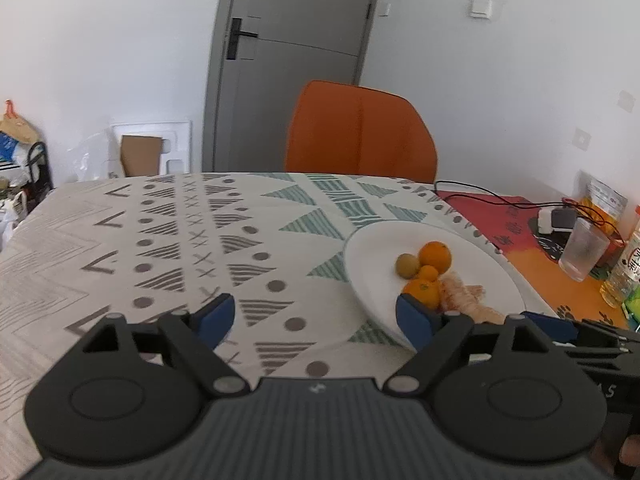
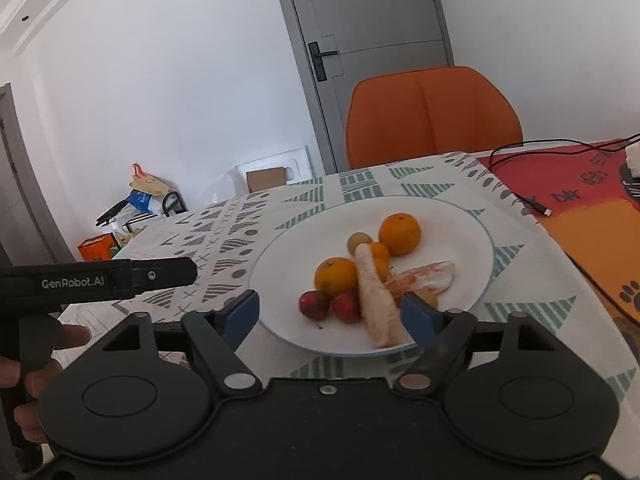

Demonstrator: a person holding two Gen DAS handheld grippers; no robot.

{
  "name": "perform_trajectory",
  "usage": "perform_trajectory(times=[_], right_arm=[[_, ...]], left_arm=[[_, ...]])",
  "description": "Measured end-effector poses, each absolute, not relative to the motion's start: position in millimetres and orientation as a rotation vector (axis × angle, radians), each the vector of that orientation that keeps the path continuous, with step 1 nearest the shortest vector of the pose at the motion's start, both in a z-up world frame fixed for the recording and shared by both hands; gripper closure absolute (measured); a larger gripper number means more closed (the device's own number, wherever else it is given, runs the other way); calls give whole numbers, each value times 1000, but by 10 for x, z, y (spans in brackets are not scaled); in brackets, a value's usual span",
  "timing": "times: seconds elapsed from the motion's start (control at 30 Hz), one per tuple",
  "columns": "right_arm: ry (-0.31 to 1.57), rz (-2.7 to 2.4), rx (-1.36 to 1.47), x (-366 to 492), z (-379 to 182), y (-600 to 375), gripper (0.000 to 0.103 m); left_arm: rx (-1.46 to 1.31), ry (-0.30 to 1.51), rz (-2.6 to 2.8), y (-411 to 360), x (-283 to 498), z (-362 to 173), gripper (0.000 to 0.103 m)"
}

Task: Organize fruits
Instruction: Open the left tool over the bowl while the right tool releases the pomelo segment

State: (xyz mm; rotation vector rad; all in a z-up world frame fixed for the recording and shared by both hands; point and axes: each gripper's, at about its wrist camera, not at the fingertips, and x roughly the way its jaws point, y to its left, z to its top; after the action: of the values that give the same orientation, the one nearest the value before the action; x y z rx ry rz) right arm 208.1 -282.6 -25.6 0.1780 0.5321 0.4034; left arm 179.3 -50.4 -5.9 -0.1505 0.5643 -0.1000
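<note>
Both grippers, left gripper (image 1: 316, 318) and right gripper (image 2: 330, 312), spread wide, plate (image 2: 460, 220) near rim hidden, perhaps peels.

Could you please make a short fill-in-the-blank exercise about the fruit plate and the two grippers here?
1. The fruit lies on a white ____.
2. Behind the table stands an ____ chair.
3. The two small red fruits are on the plate's ____ edge.
4. The right gripper and left gripper are both ____.

Missing words: plate; orange; near; open
</note>
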Motion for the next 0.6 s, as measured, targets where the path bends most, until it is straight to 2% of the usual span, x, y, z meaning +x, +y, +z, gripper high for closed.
perform_trajectory(times=[0.17,0.27,0.4,0.6], right_arm=[[524,425,158,2004,-221,-2743,2],[521,436,140,1955,-198,-2690,0],[532,445,106,1893,-151,-2624,0],[520,454,83,1764,-105,-2566,0]], left_arm=[[-148,545,-49,-395,1610,-37,9],[-164,543,-19,-330,1504,-28,7],[-163,530,-2,-285,1378,-4,0],[-148,511,-8,-275,1208,21,0]])
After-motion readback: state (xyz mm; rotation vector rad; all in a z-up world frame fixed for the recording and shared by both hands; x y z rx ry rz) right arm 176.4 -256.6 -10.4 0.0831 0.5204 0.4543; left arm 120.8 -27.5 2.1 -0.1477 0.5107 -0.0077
